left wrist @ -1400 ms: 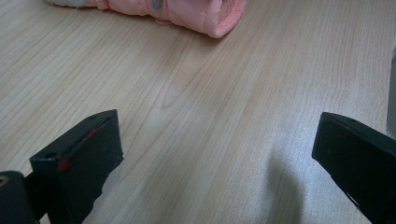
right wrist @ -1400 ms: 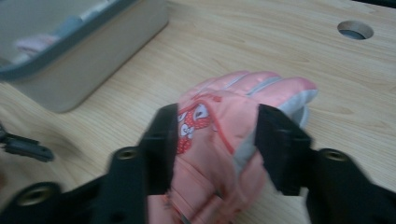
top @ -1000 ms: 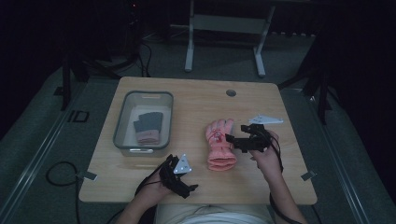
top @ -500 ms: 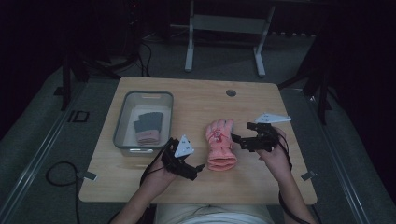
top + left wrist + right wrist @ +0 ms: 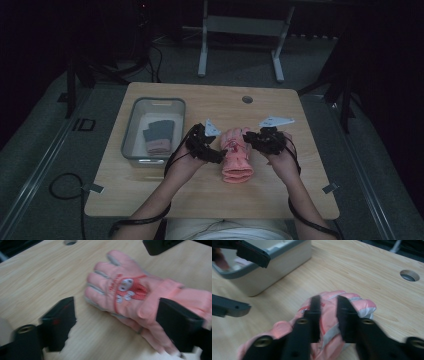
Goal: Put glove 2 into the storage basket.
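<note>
A pink glove (image 5: 236, 159) with a red patch lies palm down in the middle of the wooden table, also visible in the left gripper view (image 5: 130, 290) and the right gripper view (image 5: 329, 322). My left gripper (image 5: 214, 153) is open at the glove's left side, its wide jaws straddling the cuff end (image 5: 117, 327). My right gripper (image 5: 253, 140) is at the glove's far right corner. Its jaws are nearly together, with pink fabric in the narrow gap (image 5: 329, 308).
A grey plastic bin (image 5: 131, 134) stands left of the glove and holds dark grey gloves (image 5: 159, 131) and a pink one. Its wall (image 5: 274, 272) is close to the left gripper. A cable hole (image 5: 247, 99) lies at the table's far side.
My left gripper has moved forward and right from the table's front edge to the glove's left side. The right gripper and the glove have barely moved.
</note>
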